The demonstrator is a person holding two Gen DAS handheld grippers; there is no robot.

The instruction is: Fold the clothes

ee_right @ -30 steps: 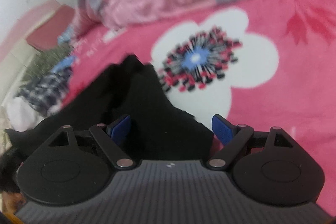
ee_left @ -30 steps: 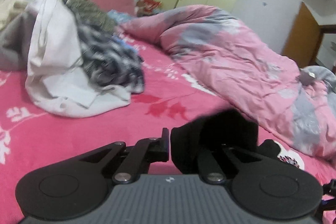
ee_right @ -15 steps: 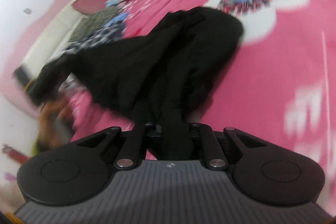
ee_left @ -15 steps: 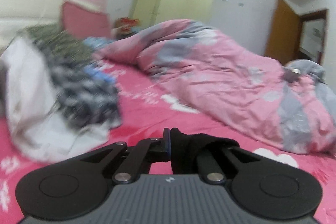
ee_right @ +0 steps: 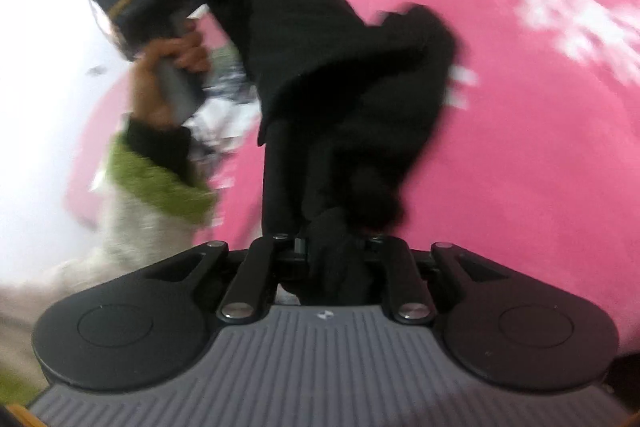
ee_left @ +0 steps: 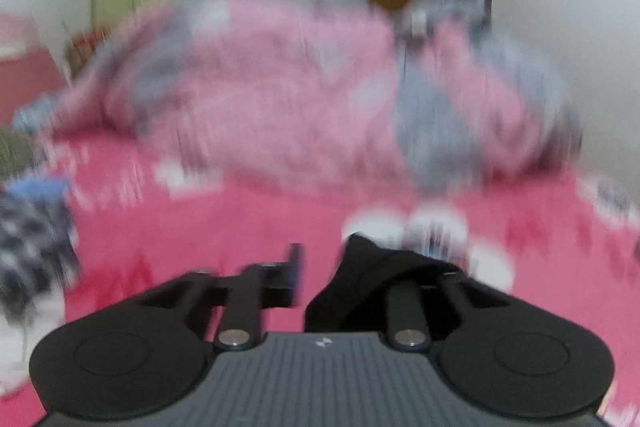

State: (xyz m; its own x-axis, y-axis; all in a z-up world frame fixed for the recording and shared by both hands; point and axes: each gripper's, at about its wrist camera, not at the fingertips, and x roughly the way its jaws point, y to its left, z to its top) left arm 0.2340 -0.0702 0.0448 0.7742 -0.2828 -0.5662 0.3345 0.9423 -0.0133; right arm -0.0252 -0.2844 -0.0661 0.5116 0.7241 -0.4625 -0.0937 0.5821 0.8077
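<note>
Your right gripper (ee_right: 334,259) pinches a bunched end of the black garment (ee_right: 332,59), though its fingers are easing apart. Your left gripper (ee_left: 320,267) is opening, cloth draped over one finger only. The garment hangs between them above the pink bed (ee_right: 540,147).

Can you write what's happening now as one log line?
left gripper: opening, black garment draped on one finger | right gripper: pinching garment | pink bedsheet underneath
</note>
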